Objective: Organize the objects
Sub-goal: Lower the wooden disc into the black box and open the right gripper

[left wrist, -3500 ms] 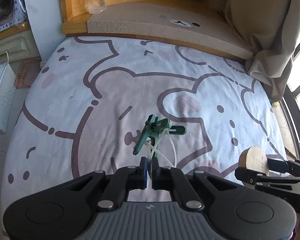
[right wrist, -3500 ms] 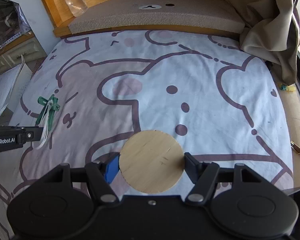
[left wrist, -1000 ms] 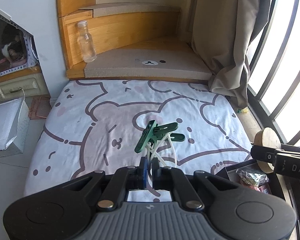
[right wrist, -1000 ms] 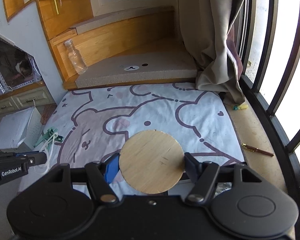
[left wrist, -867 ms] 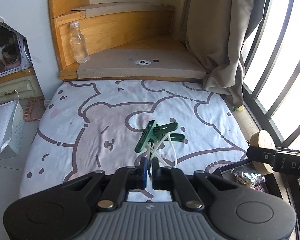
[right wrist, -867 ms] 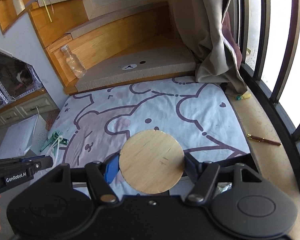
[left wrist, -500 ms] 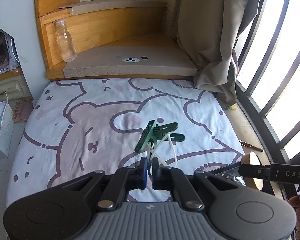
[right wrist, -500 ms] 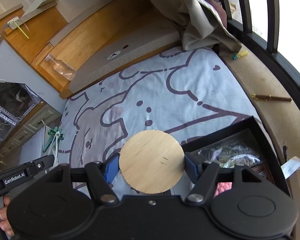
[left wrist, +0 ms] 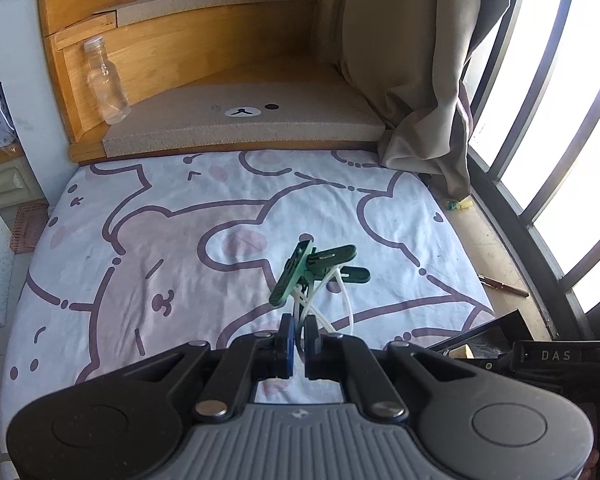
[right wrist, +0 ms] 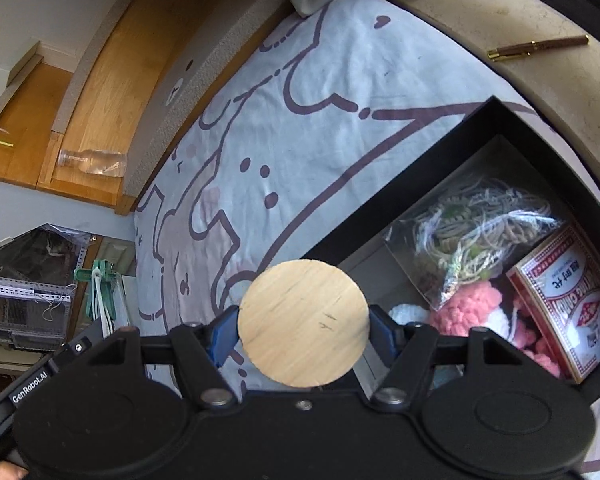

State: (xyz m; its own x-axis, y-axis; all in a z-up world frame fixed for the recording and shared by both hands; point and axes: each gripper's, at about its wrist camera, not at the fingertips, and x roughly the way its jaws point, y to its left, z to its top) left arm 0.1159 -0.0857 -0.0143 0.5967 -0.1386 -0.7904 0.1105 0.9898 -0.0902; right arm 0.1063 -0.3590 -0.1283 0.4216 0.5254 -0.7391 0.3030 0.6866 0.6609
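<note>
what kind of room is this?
Most likely a bedroom or window nook at home: a bear-print sheet spread over a low bed or mat, a curtain beside a barred window, and wooden steps behind. A black storage box of odds and ends sits on the sheet.

Left claw (left wrist: 296,334) pinched (tight), right claw (right wrist: 303,330) clamping

A clear bottle (left wrist: 106,82) stands on the wooden ledge (left wrist: 188,52); a curtain (left wrist: 412,60) hangs, perhaps touching the sheet.
</note>
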